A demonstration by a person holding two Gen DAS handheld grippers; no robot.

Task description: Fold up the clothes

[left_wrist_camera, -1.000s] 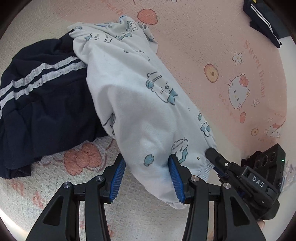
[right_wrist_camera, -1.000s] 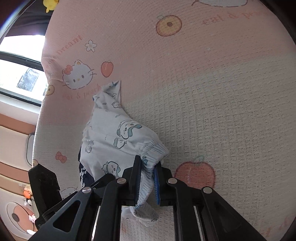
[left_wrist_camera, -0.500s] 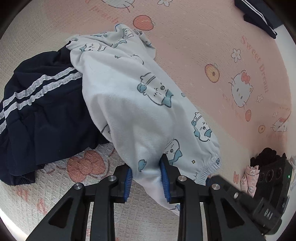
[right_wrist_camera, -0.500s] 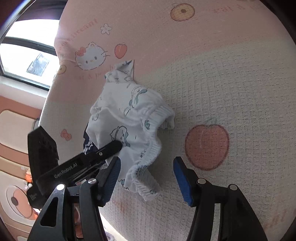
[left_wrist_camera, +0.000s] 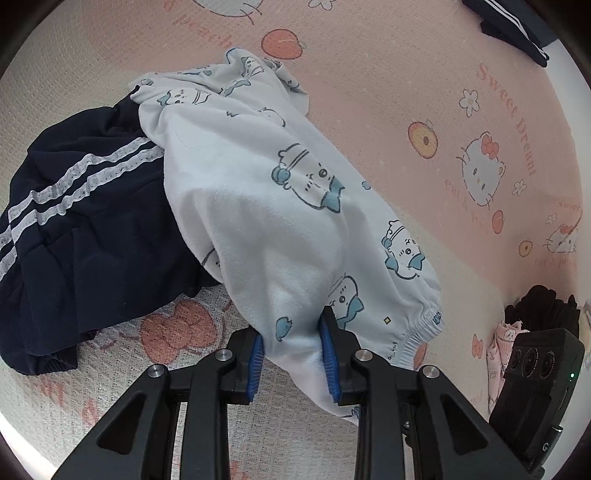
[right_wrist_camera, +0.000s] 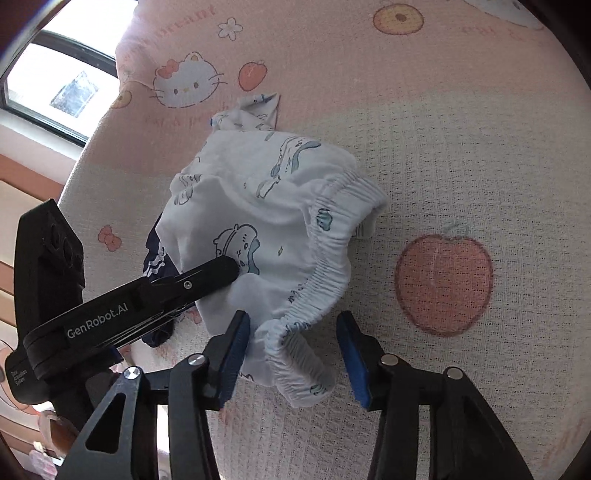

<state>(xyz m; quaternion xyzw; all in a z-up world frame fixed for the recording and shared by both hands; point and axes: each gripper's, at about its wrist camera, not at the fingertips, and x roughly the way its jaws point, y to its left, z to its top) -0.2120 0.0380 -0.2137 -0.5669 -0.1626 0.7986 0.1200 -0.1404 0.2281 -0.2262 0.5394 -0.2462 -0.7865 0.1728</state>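
Observation:
White pants with a blue cartoon print lie crumpled on the pink bedspread, partly over a navy garment with white stripes. My left gripper is shut on a bunched fold of the white pants near their elastic hem. In the right wrist view, one of its fingers presses into the same pants. My right gripper is closing around the gathered elastic hem. The hem lies between the jaws, and the right pad stands clear of it.
The pink cartoon-cat bedspread covers the whole surface. A dark folded garment lies at the far right corner. Black and pink small clothes sit at the right edge. A window lies beyond the bed's edge.
My left gripper closed from wide onto a fold of the white pants. My right gripper let go of the elastic hem, opened wide, shifted aside, and has narrowed again around the hem.

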